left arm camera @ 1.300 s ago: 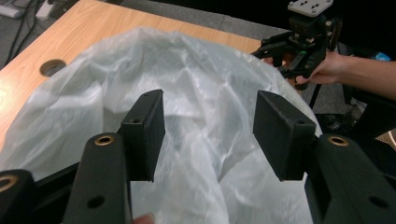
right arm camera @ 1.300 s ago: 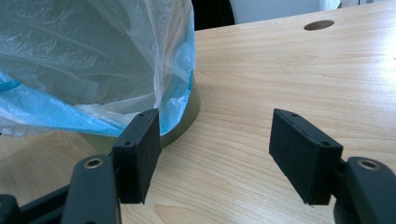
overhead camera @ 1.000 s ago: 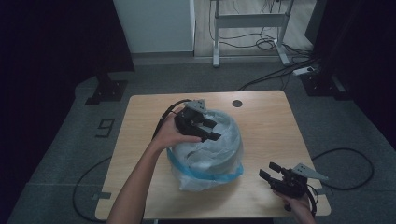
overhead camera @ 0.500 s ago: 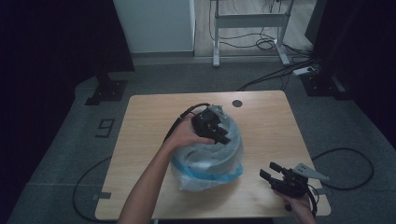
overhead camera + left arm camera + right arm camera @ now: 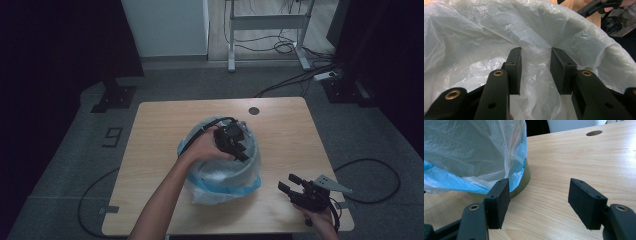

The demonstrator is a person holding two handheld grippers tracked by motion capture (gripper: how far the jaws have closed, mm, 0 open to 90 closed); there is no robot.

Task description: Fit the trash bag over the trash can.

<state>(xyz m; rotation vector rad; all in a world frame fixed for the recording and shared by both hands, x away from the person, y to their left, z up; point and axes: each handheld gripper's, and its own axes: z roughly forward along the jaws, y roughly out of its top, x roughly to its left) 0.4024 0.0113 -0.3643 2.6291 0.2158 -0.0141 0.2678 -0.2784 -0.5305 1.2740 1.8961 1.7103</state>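
The table carries a bin at its middle, lined with a thin plastic bag whose blue edge hangs over the rim. The left gripper reaches inside; its jaws have just been closing, a fold of liner between them, pads apparently not yet pinching, likely to seat the liner. The right gripper waits released beside the bin.
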